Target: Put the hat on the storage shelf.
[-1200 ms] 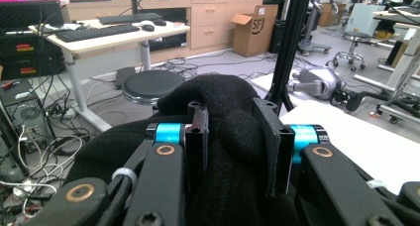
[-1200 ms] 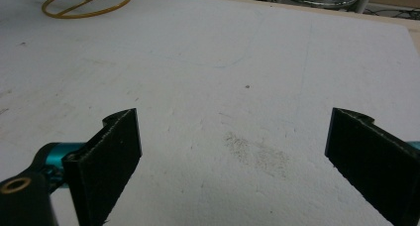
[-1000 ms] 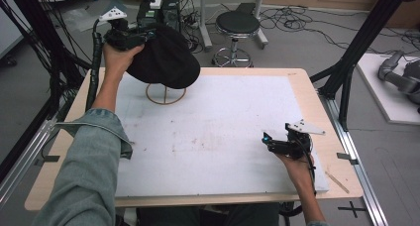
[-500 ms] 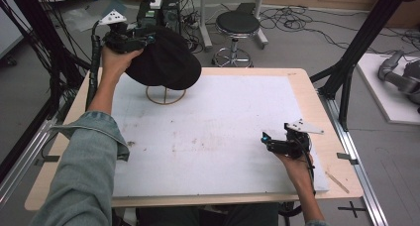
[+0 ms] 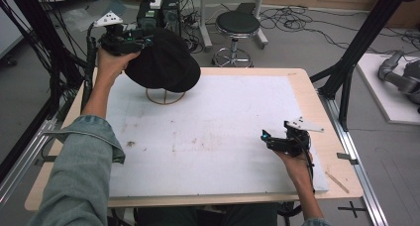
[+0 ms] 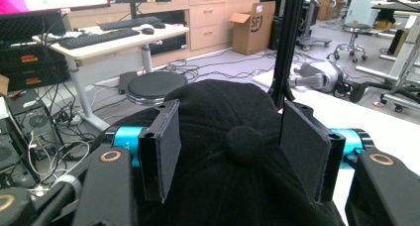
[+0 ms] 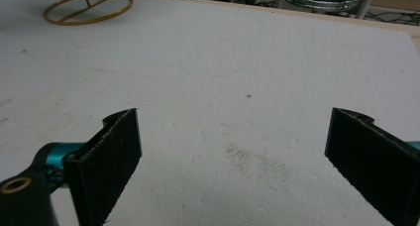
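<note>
A black cap rests on a thin gold stand whose ring base stands on the white mat at the far left. My left gripper is level with the cap's back-left side. In the left gripper view the cap's crown and top button lie between the jaws of that gripper; the jaws have just been opening and the pads stand clear of the fabric. My right gripper hovers low over the mat near the front right, open with nothing between its jaws. The ring base lies far ahead of it.
The white mat covers most of the wooden table. Behind the table are a black stool and a computer tower. A black frame post rises by the table's right edge. A grey robot arm lies on the floor, right.
The left gripper's jaws have spread apart and let go of the cap, which stays on the stand. The right hand has kept still.
</note>
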`<state>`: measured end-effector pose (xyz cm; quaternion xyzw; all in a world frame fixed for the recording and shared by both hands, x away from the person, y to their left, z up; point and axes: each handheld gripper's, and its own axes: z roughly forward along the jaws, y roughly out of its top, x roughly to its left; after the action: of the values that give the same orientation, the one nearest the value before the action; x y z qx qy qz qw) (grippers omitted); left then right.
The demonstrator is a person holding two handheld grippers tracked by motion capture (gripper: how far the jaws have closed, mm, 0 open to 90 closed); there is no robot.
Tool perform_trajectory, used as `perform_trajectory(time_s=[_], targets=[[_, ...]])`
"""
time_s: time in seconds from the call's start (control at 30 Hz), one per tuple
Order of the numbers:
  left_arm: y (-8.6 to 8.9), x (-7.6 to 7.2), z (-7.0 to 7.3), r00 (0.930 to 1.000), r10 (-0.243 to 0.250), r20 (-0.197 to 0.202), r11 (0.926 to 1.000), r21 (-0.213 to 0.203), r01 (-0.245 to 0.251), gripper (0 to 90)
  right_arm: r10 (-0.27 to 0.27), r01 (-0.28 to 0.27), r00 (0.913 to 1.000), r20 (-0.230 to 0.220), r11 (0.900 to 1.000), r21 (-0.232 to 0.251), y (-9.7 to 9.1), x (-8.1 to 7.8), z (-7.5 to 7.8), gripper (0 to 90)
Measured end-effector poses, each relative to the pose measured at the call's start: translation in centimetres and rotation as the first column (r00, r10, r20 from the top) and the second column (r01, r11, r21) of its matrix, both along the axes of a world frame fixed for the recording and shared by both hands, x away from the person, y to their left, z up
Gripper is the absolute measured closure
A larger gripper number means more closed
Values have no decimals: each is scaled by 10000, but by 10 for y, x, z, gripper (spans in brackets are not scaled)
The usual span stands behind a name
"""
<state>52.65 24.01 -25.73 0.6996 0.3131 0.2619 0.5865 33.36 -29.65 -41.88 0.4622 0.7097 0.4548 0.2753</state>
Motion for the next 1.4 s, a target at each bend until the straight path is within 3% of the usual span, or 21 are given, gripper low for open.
perform_trajectory(time_s=[0.5,0.8,0.97,1.4], targets=[[25,-42,-1,9999,106,129,9999,14,-106,371,141,-141,9999,25,9999,82,7,15,1,70],[33,-74,-16,9997,230,109,9996,177,-232,320,197,-197,9998,-43,9998,10,12,18,1,70],[33,-94,-29,9998,201,14,9987,461,-201,291,180,-180,9998,36,9998,32,11,19,3,70],[33,-130,-53,9995,316,-22,9991,297,-315,284,270,-271,9996,81,9996,109,18,24,6,70]])
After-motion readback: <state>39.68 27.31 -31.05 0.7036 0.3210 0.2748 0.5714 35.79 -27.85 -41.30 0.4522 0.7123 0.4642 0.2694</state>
